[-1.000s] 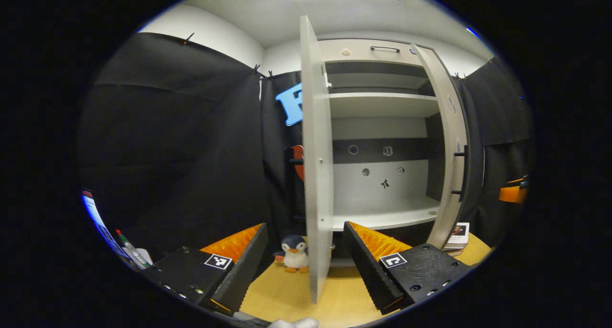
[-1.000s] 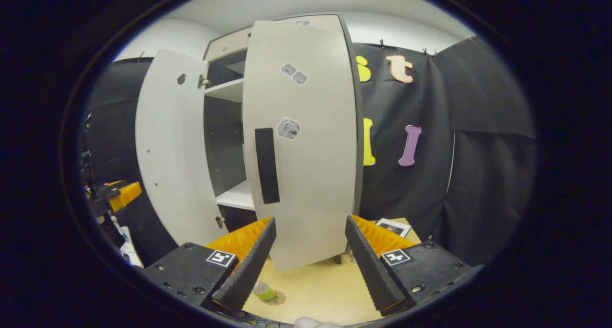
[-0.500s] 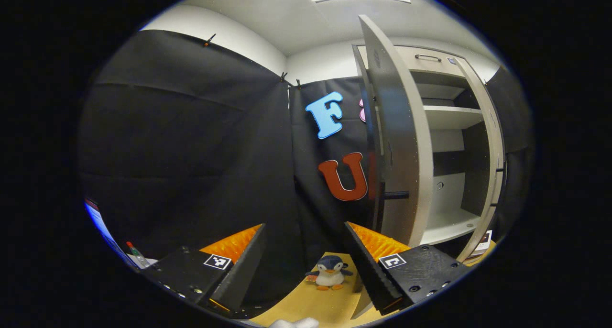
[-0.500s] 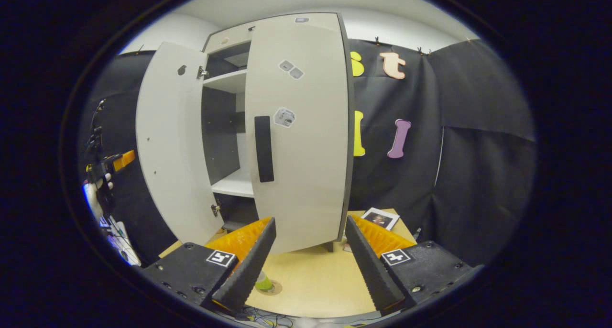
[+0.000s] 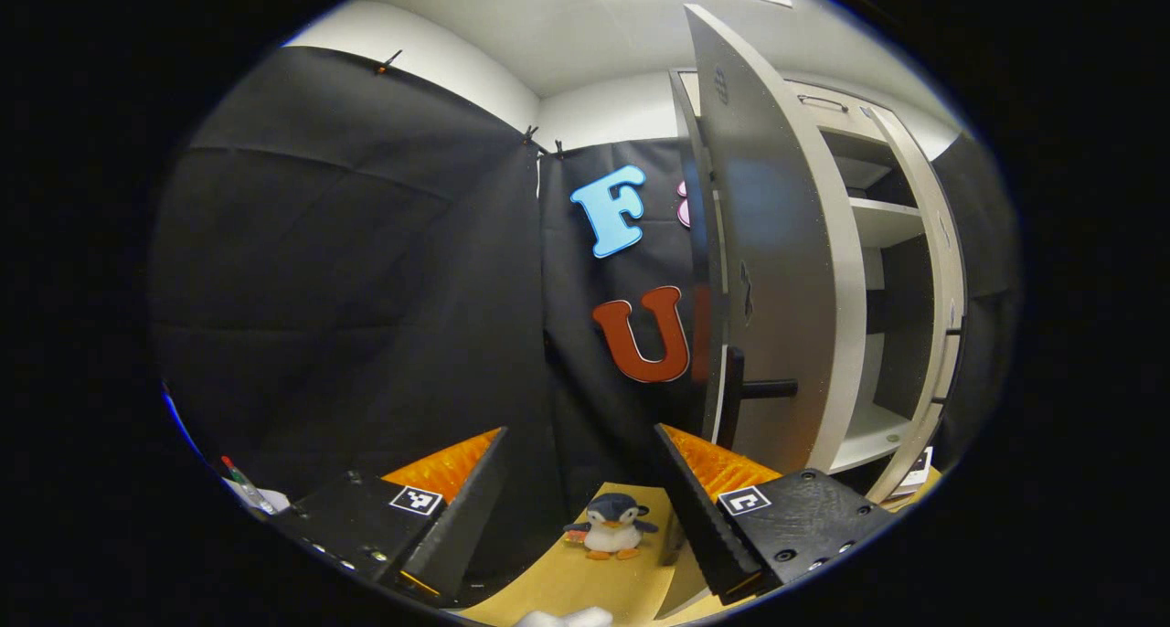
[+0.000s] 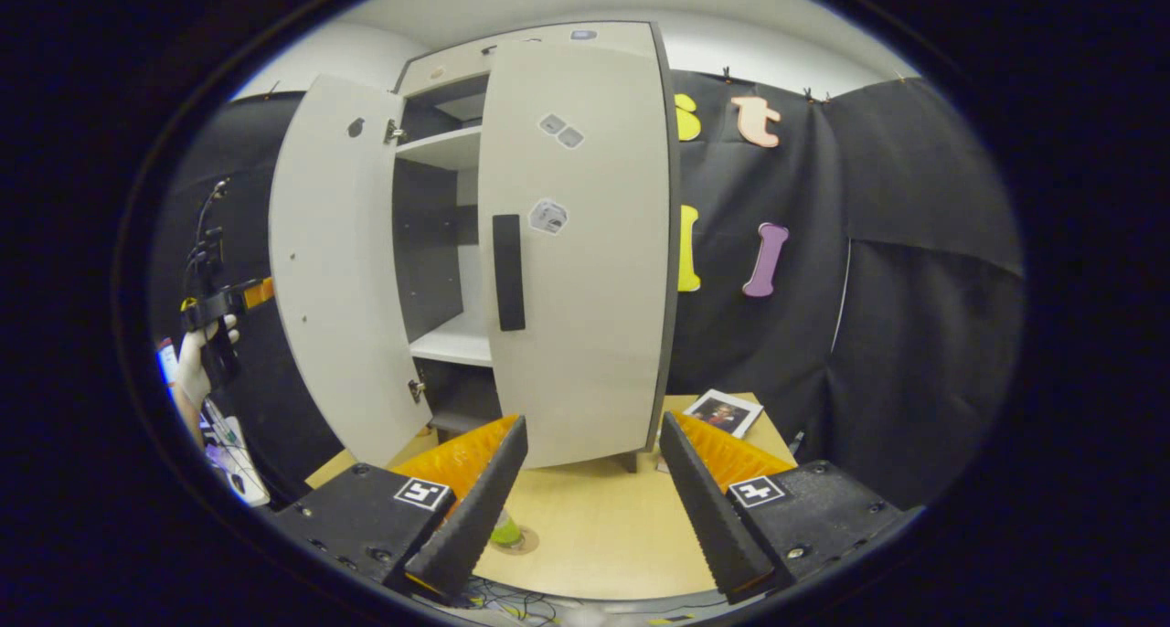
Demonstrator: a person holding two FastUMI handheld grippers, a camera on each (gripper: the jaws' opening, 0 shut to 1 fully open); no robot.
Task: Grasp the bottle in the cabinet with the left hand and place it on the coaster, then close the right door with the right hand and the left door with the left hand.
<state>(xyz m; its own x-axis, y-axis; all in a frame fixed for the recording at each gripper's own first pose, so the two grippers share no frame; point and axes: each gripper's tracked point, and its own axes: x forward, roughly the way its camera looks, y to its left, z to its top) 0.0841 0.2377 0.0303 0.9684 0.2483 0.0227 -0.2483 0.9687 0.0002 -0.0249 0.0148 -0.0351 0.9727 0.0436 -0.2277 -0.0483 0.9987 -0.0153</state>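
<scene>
bottle (image 6: 504, 529) stands on the coaster (image 6: 521, 543) on the bench (image 6: 603, 536), low centre-left of the right gripper view, partly behind my own finger. cabinet shelves look bare, so the placing step reads as done. right door (image 6: 576, 243) looks nearly closed, filling the centre of that view; whether fully shut i cannot tell. right tongs (image 6: 592, 508) spread, holding nothing, apart from the door. left door (image 5: 777, 270) is wide open, right of centre in the left gripper view, handle (image 5: 736, 394) facing me. left tongs (image 5: 580, 508) spread, empty, short of the door's outer face. step in hand, by my judgement: closing the left door. next move calls for contact on its outer face and a push toward the cabinet (image 5: 900, 243).
</scene>
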